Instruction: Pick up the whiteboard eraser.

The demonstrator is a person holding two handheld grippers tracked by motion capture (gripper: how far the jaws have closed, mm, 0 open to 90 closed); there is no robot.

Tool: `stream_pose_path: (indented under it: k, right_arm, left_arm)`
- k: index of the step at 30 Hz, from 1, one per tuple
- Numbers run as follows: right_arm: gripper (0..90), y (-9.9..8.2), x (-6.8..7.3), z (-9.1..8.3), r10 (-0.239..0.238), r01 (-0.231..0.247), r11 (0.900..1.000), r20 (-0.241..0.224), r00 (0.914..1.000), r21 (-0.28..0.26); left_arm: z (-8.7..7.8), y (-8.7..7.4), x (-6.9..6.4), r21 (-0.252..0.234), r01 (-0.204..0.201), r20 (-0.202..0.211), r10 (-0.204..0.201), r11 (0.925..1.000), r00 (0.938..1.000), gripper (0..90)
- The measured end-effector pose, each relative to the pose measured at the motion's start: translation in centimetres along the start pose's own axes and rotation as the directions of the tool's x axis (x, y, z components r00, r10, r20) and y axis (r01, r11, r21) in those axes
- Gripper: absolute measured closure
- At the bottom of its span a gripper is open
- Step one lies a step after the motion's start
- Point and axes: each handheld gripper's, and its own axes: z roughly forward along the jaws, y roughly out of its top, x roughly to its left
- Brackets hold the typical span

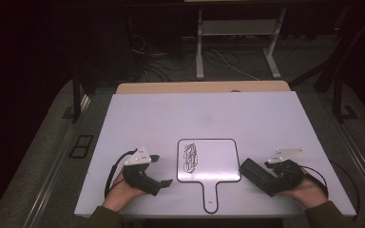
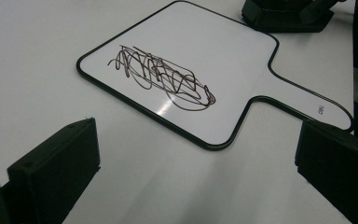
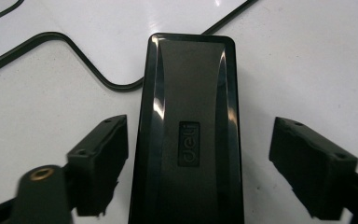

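A paddle-shaped whiteboard (image 1: 216, 159) (image 2: 223, 51) lies flat near the table's front, its handle toward me. A dark scribble (image 1: 190, 156) (image 2: 163, 77) covers its left part. My left gripper (image 1: 161, 170) (image 2: 198, 140) rests on the table just left of the board, open, with nothing between its jaws. A black block eraser (image 1: 254, 172) (image 3: 191, 93) lies right of the board, close to its lower right corner (image 3: 121, 28). My right gripper (image 1: 266, 178) (image 3: 200, 128) is open around the eraser's near end, with a gap between each jaw and the eraser.
The white tabletop (image 1: 195, 118) stretches bare beyond the board to a wooden back edge (image 1: 199, 87). Behind it, white stand legs (image 1: 199, 47) and loose cables (image 1: 161, 61) lie on the dark floor. The eraser and right gripper (image 2: 284, 14) show past the board's far corner.
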Motion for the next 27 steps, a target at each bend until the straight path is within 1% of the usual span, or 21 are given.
stream_pose_path:
  k: [1, 4, 5, 7, 8, 13, 17, 20, 27]
  right_arm:
    - [21.1, -0.05, -0.02, -0.02, -0.004, 0.004, 1.0, 0.003, 1.0, -0.002]
    - [22.3, -0.11, 0.02, -0.05, -0.001, 0.001, 1.0, 0.001, 1.0, -0.002]
    - [24.3, -0.16, 0.08, 0.0, 0.003, -0.003, 1.0, -0.006, 1.0, 0.002]
    - [24.9, -0.18, 0.12, 0.05, -0.002, 0.002, 1.0, -0.006, 1.0, 0.003]
    - [27.7, -0.19, 0.21, 0.13, -0.009, 0.009, 0.9999, -0.011, 0.9999, 0.004]
    - [29.2, 0.0, 0.34, 0.13, -0.009, 0.01, 0.9999, -0.019, 0.9998, 0.003]
    - [32.4, 0.05, 0.45, 0.22, -0.01, 0.01, 0.9998, -0.02, 0.9998, 0.018]
    - [32.7, 0.04, 0.51, 0.37, -0.026, 0.026, 0.9993, -0.007, 0.9996, 0.026]
    - [36.8, 0.07, 0.67, 0.66, -0.03, 0.029, 0.9986, 0.004, 0.9996, 0.043]
  left_arm:
    - [-0.03, 0.0, 0.0, 0.0, 0.001, 0.0, -0.001, 1.0, 1.0, 0.0]
    - [-0.04, -0.01, 0.01, 0.0, 0.001, 0.0, -0.001, 1.0, 1.0, 0.0]
    - [-0.03, -0.01, 0.01, 0.0, 0.001, 0.0, -0.001, 1.0, 1.0, 0.0]
    - [-0.01, 0.0, 0.0, 0.001, 0.001, 0.001, -0.001, 1.0, 1.0, 0.0]
    - [0.0, -0.01, -0.01, 0.001, 0.001, 0.001, -0.001, 1.0, 1.0, 0.0]
    - [0.0, -0.01, 0.0, 0.002, 0.002, 0.002, -0.002, 1.0, 1.0, 0.0]
    - [-0.02, 0.0, 0.0, 0.002, 0.002, 0.002, -0.002, 1.0, 1.0, 0.0]
    - [-0.03, 0.0, 0.0, 0.001, 0.002, 0.003, -0.002, 1.0, 1.0, 0.0]
    - [-0.04, 0.0, 0.01, 0.001, 0.002, 0.003, -0.002, 1.0, 1.0, 0.0]
